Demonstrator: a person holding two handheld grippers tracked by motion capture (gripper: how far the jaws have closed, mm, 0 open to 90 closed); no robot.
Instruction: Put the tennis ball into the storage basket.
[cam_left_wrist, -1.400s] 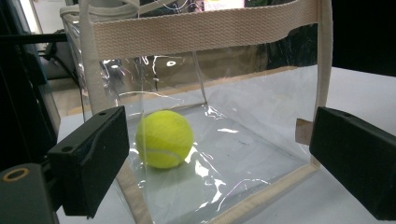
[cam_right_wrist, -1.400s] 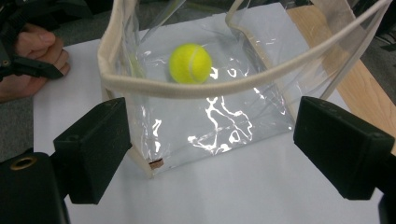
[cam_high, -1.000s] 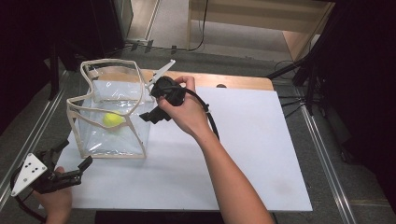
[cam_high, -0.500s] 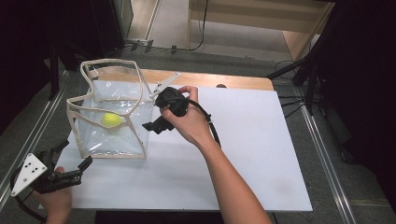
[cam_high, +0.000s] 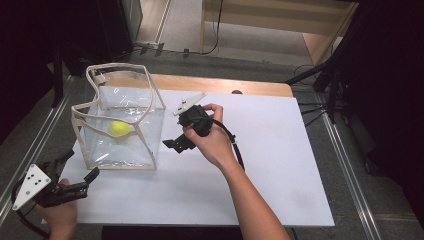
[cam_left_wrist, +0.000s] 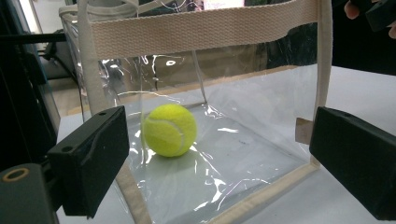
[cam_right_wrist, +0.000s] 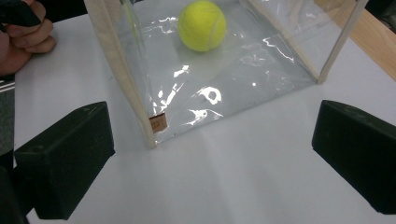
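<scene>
While the right gripper (cam_high: 172, 144) hangs wide open and empty just beside the clear bag (cam_high: 120, 145), its jaws face the bag's right wall. The tennis ball (cam_high: 119, 128) sits inside on the bag floor; the open, empty left gripper (cam_high: 82, 177) is farther off.

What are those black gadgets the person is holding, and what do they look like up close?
They are two handheld grippers. The left gripper is black, with a grey three-cornered plate dotted with dark spots on top. The right gripper is black too, carries a similar pale plate, and trails a black cable along the forearm. Seen from their own cameras, each ends in two blocky matte-black jaws with squared faces. The person's forearms are bare, no sleeves.
</scene>
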